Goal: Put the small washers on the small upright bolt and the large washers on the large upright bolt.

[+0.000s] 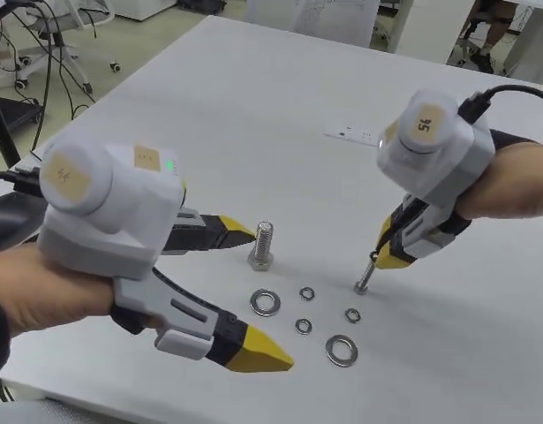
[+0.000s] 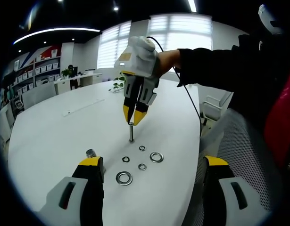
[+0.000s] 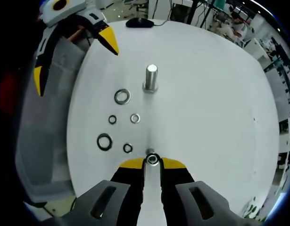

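Centrally, right gripper [image 3: 152,164] clamped on small bolt [image 1: 365,278], washers [image 1: 265,302] loose nearby

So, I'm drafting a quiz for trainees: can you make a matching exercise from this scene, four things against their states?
1 left hand-held gripper
2 small bolt
3 large bolt
4 washers

A lying flat on the table
B pinched at its top by the right hand-held gripper
C open, holding nothing
D upright, untouched

Pairs: 1-C, 2-B, 3-D, 4-A
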The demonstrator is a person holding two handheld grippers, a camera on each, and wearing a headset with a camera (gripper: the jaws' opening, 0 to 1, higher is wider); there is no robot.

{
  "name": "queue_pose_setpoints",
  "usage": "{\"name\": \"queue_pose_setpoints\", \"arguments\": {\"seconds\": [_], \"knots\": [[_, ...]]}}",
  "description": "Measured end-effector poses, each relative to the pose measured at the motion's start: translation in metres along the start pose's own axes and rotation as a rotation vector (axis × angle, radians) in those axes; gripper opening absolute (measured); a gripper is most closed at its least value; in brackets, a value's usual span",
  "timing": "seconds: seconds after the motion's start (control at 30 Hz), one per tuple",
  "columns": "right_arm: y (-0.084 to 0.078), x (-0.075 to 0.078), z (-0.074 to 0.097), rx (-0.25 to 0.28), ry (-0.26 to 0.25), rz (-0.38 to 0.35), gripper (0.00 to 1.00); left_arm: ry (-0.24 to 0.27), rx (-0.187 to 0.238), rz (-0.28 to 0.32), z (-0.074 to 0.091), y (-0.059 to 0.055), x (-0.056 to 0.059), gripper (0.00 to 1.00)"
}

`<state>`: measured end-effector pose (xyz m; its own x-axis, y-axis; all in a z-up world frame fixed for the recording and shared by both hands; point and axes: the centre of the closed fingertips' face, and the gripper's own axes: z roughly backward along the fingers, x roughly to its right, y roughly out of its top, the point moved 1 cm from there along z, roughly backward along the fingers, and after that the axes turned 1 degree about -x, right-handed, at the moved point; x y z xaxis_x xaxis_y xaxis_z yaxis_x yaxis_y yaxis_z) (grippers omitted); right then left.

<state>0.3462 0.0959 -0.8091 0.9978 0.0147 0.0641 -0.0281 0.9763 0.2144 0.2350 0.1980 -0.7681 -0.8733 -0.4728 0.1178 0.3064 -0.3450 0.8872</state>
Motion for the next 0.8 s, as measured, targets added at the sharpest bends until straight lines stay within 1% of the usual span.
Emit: {"name": "queue_pose_setpoints", "arguments": {"seconds": [0.43, 0.63, 0.8], "knots": [[-0.001, -0.004, -0.011, -0.011, 0.024, -0.004, 0.13, 0.001, -0.008, 0.005, -0.001, -0.002, 0.000, 0.86], [-0.003, -0.006, -0.019, -0.015, 0.034, -0.011, 0.13, 0.003, -0.007, 0.007, 0.000, -0.002, 0.000, 0.86], [-0.005, -0.004, -0.029, -0.018, 0.032, -0.021, 0.13, 0.002, -0.009, 0.008, 0.000, -0.003, 0.000, 0.86]]}}
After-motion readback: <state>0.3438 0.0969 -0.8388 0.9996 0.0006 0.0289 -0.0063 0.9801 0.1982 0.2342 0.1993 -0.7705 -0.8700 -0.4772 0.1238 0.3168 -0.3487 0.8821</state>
